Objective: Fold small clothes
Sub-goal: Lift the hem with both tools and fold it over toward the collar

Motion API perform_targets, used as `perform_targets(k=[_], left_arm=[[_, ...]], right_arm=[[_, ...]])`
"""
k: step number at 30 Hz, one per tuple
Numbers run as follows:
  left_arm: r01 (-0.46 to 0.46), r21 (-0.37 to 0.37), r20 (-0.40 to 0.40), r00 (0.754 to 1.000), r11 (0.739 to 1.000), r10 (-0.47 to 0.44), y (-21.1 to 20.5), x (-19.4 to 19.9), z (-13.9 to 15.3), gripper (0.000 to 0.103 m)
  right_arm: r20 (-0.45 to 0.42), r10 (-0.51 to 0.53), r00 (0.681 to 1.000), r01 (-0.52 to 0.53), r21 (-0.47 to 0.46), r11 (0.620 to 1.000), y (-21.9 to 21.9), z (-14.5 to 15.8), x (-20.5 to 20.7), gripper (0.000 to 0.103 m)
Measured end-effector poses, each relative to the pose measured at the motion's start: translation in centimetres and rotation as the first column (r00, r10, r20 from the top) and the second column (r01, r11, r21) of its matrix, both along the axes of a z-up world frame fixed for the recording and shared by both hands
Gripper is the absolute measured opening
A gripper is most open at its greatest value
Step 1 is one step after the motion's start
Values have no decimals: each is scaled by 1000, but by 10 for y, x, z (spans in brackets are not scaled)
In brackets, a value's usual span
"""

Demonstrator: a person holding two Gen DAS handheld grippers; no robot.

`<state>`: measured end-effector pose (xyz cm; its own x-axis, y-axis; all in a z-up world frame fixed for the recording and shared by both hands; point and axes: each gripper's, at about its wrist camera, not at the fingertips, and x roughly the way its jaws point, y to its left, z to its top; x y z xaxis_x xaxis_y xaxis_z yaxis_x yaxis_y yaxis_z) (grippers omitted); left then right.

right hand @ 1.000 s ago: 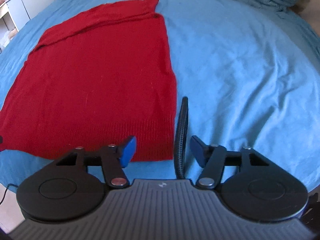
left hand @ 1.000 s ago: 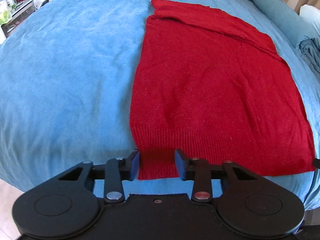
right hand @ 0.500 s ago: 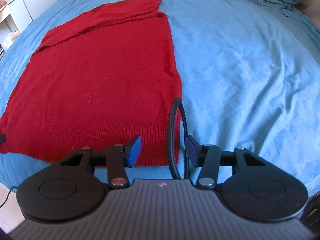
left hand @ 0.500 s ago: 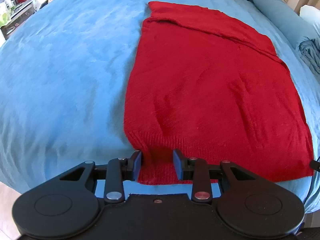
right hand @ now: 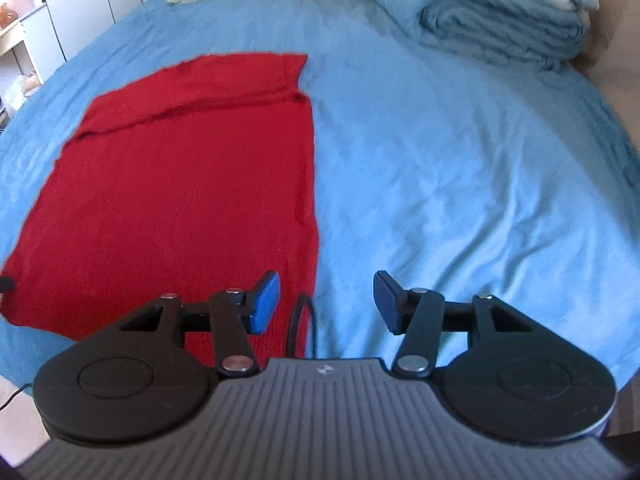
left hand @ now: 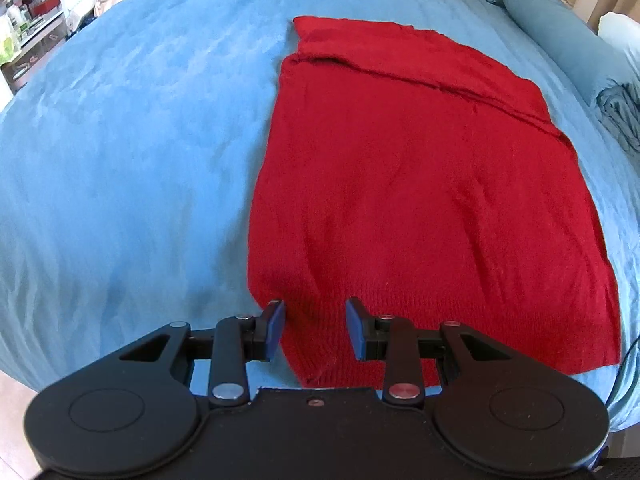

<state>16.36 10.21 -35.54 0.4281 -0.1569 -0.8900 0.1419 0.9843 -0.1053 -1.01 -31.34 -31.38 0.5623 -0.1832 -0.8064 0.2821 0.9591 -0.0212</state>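
- Sweater (left hand: 420, 200) lies flat on the blue bed (left hand: 120, 160), long axis running near to far.
- Left gripper (left hand: 315, 328): jaws apart, straddling the near-left hem corner, not clamped.
- Right gripper (right hand: 326, 302): jaws wide apart, over the near-right hem corner; cable (right hand: 300, 328) between them.
- Both about equally near the hem.

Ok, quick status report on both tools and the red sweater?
Left tool open, straddling red sweater hem corner. Right tool open at opposite corner. Black cable looping between its fingers.

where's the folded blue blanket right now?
In the right wrist view the folded blue blanket sits far right on the blue bedsheet, near the head of the bed, well apart from the red sweater.
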Motion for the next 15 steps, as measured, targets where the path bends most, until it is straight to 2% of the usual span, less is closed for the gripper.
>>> perform_targets(k=[7,9,10,12,15], left_arm=[[29,-5,18,999,1000,-29,-2,6,18,37],[35,-7,22,999,999,-35,-2,5,19,37],[38,-10,23,999,999,-37,-1,6,18,37],[43,-14,21,999,999,-42,0,5,14,37],[39,-14,0,999,999,-39,2,0,2,37]], right_arm=[[13,-13,1000,14,-117,993,-12,92,-51,71],[18,2,1000,0,-161,987,-11,108,-60,76],[25,15,1000,-11,-161,987,-9,112,-62,80],[32,35,999,-31,-115,993,-7,104,-57,82],[45,51,998,-50,-29,998,3,60,-39,79]])
